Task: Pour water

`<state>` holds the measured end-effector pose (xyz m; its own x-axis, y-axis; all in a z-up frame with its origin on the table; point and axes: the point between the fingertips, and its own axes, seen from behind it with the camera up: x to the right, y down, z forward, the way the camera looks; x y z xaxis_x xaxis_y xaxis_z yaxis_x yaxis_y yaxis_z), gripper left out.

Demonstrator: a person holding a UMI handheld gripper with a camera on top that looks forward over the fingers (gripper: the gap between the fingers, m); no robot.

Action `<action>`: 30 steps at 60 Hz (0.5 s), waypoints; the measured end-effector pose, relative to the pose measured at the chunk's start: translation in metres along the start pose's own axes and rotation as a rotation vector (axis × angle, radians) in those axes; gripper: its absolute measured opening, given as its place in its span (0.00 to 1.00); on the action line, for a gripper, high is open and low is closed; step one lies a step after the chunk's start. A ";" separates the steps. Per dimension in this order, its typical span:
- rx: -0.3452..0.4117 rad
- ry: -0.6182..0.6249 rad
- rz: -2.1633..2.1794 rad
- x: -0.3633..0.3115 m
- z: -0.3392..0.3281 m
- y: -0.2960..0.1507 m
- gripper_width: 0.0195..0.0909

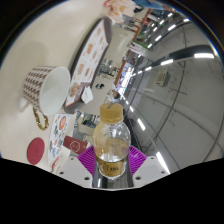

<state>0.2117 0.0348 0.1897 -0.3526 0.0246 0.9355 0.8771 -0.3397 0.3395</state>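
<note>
You have single view only: wide-angle camera riding on gripper (112,170), facing forward along its two fingers. Horizon tilted steeply; table (45,45) runs up one side, ceiling lights (180,58) on other. Bottle (112,140) sits very near lens, between fingers, filling lower centre. Patterned mug (42,88) lies farther out on table, beyond fingers. No second view, no shared area.

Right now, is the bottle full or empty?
Partly full. The bottle, gripped between the tool's pink pads, holds amber liquid in its lower body and looks clear toward its neck. The patterned cup stands beyond it.
</note>
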 end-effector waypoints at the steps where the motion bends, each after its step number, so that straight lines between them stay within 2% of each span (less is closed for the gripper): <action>1: 0.011 0.004 -0.035 -0.002 0.000 -0.003 0.28; 9: 0.087 0.007 -0.219 -0.024 0.003 -0.028 0.28; 13: 0.098 -0.011 -0.237 -0.032 0.003 -0.031 0.27; 22: 0.083 -0.049 -0.057 -0.019 0.001 -0.021 0.27; 30: 0.020 -0.170 0.455 0.000 0.000 0.008 0.27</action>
<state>0.2186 0.0322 0.1918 0.1255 0.0320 0.9916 0.9366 -0.3334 -0.1078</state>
